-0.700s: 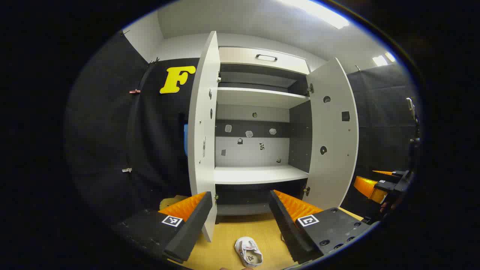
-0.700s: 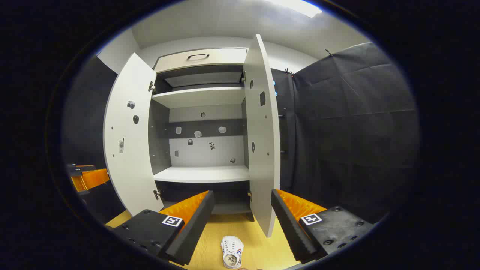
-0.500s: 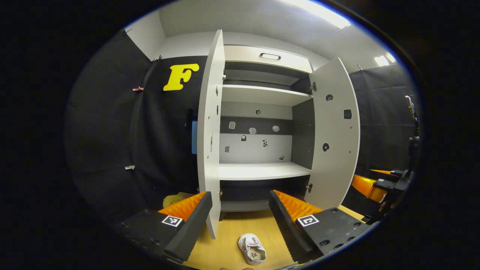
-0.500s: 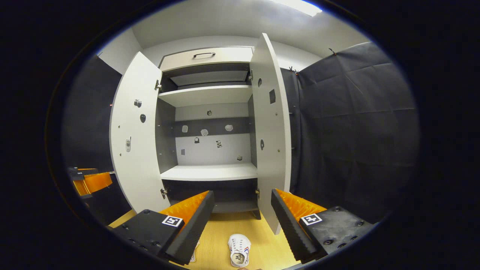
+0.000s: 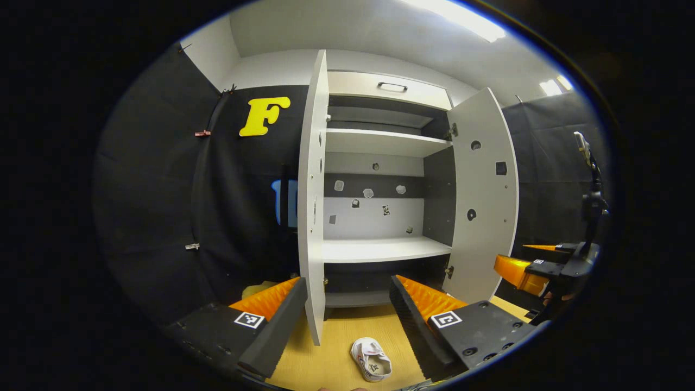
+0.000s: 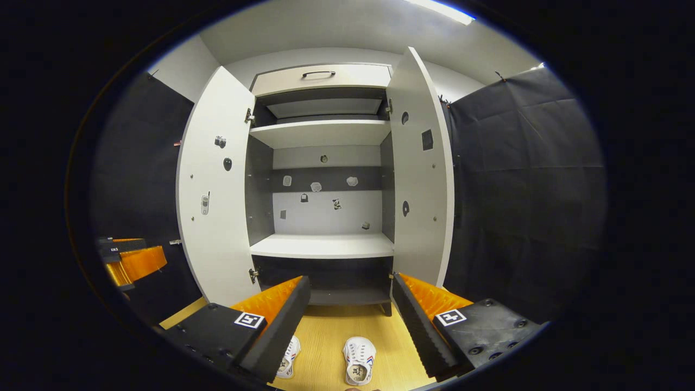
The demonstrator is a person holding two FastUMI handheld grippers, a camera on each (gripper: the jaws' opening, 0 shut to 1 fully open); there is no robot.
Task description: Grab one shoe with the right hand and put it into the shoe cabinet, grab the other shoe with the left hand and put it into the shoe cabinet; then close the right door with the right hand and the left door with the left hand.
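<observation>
The white shoe cabinet (image 5: 380, 250) (image 6: 323, 247) stands ahead with its left door (image 5: 312, 206) (image 6: 214, 190) and right door (image 5: 483, 201) (image 6: 421, 184) wide open. A small white shoe (image 5: 371, 359) lies on the wooden floor below my open left gripper (image 5: 347, 293). In the right gripper view two white shoes lie side by side: one (image 6: 358, 367) between the fingers of my open right gripper (image 6: 350, 290), the other shoe (image 6: 288, 363) partly hidden behind its left finger. Neither gripper touches a shoe. The right gripper (image 5: 535, 269) shows far right in the left gripper view, the left gripper (image 6: 130, 260) far left in the right gripper view.
Black cloth walls (image 6: 521, 190) close in on both sides of the cabinet. A drawer with a handle (image 6: 320, 79) tops the cabinet, and an upper shelf (image 6: 320, 130) sits above the lower shelf. The wooden floor (image 6: 326, 336) runs from the cabinet base toward me.
Both views have swung so the cabinet sits more to the right in frame. A second shoe has come into the right gripper view. Both grippers stay open.
</observation>
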